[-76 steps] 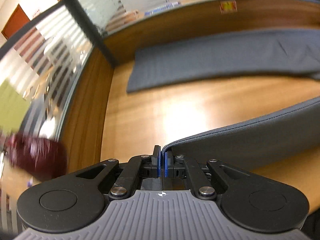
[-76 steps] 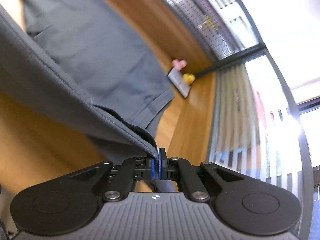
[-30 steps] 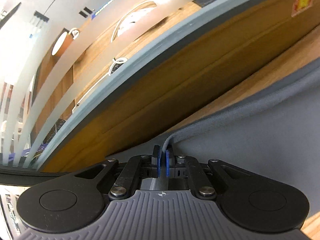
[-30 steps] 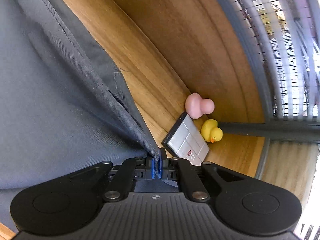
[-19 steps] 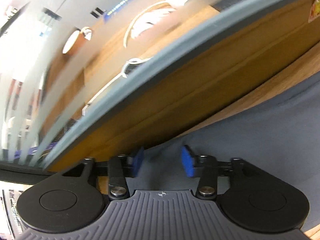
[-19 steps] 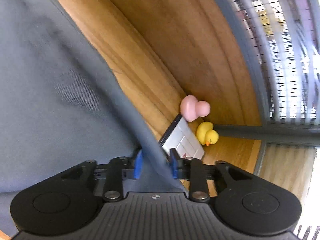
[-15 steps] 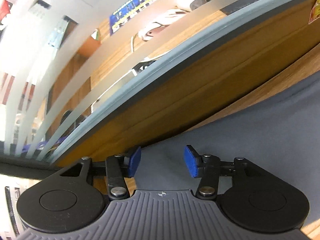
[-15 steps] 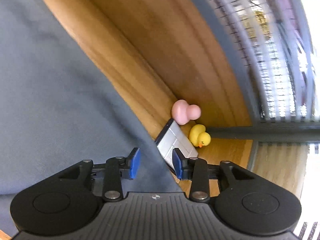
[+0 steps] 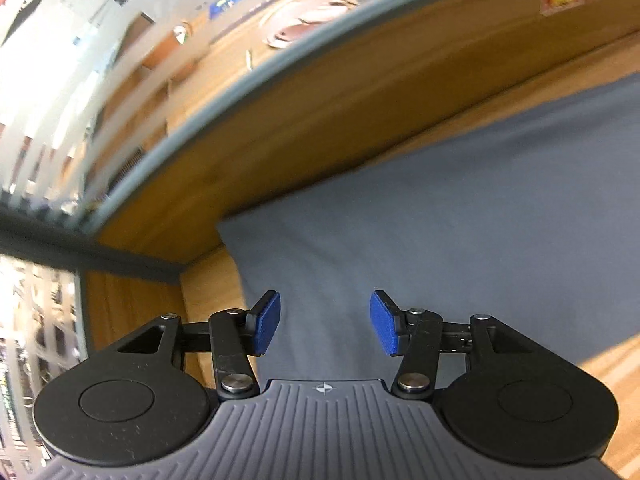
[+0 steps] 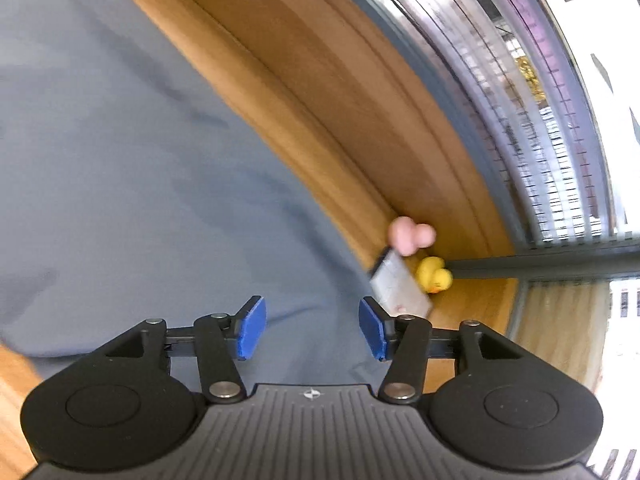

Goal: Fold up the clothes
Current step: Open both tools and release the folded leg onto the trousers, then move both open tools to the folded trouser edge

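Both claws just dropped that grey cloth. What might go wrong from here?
1. The grey garment lies right against the small silver box, with the pink toy and yellow duck beside it; another fold or tug might knock them.
2. The right gripper, whose jaws have just been opening, and the left gripper are both open and empty, so the released layer may slip out of line.

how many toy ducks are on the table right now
2. A pink duck and a yellow duck sit together in the table's far corner, behind a silver card. Others may be outside the views.
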Motion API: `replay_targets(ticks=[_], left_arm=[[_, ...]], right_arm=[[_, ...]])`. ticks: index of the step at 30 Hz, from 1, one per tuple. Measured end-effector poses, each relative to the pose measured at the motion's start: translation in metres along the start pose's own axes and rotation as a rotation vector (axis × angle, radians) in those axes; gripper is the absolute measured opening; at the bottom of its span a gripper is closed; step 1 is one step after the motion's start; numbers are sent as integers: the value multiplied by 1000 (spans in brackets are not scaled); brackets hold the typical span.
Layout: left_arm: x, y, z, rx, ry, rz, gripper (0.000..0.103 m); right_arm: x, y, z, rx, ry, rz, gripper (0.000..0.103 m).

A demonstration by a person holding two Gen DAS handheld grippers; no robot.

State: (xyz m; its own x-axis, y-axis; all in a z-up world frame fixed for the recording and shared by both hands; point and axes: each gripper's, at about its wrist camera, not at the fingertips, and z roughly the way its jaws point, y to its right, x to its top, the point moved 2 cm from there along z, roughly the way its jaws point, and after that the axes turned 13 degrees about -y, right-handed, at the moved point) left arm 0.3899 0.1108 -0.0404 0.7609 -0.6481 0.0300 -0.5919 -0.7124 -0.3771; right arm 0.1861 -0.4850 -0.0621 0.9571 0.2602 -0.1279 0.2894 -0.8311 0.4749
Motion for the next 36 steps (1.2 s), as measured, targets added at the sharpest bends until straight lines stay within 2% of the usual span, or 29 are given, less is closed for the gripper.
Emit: replay_targets(ticks=[7,10,15,20,22,29,31,33,36], left_arm=[[-21,22,5,-62,-17,9,53],[-8,39,7,-89,-24,27,53],[-11,52,-2,-135,-21,66,53],[-2,75,-4,-194,-7,149,53],[3,83,3,-209,8,191,53],[8,149,-24,-280,81,306,53],[7,168,-29,-290,96,336,53],[5,188,-32,-293,106,369,53],[5,210,-29,-305,114,413,53]], right_arm=[[-21,-49,-21,91,13,21,63],[-29,-68,-28,123,10,59,64],[-42,-102,-48,204,2,203,67],[-50,-135,-67,324,-12,351,67],[-51,-144,-68,350,-13,393,67],[-47,-169,-73,393,8,476,67],[-44,-174,-75,410,21,495,66],[-42,-176,-74,429,28,507,53],[-38,-180,-73,475,37,543,48]])
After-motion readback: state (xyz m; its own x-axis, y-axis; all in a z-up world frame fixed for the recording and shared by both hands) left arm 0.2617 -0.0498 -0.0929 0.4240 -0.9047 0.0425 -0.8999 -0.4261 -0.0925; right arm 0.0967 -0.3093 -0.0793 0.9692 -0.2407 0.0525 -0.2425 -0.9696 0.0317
